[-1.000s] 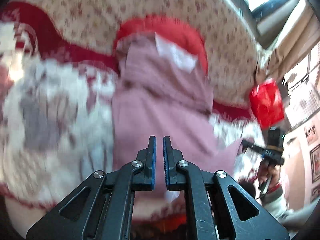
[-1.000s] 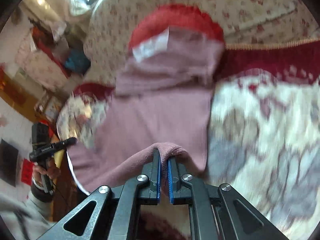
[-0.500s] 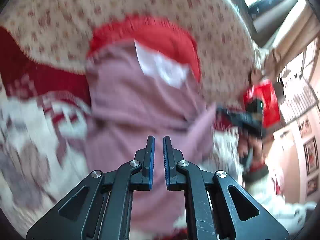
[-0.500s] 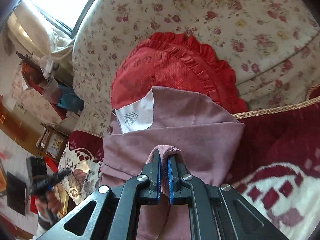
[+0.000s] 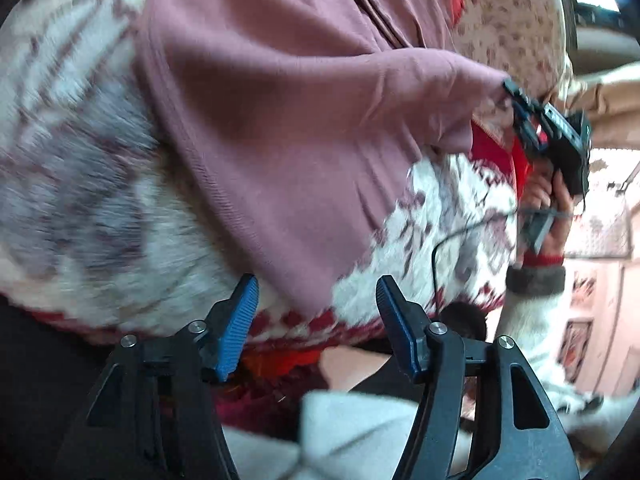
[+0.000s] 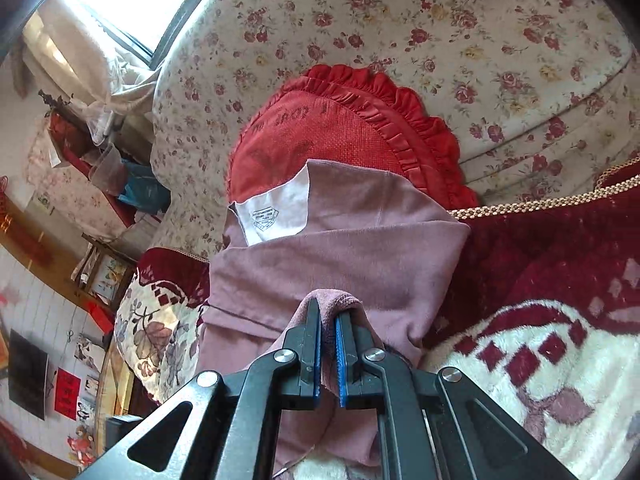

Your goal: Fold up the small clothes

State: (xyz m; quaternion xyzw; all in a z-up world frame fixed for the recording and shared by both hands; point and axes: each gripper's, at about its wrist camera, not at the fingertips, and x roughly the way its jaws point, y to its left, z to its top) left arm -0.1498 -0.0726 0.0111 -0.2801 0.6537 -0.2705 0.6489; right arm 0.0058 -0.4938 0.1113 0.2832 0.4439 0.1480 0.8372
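Right gripper [image 6: 328, 332] clamps the mauve garment's [image 6: 340, 248] lifted corner at six o'clock, left gripper [image 5: 316, 300] has just been opening, nothing between its jaws, fold half-done on the blanket [image 6: 540, 360].

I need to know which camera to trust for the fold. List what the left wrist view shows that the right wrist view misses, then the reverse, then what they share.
Left wrist only: the left hand-held gripper, whose jaws have just been opening, stands empty at the hem of the garment; the right hand shows from outside, lifting a corner.

Right wrist only: the white label, the red cushion, the floral sofa back, and cloth pinched in the shut right hand-held gripper.

Both: the mauve garment lying on the patterned blanket.
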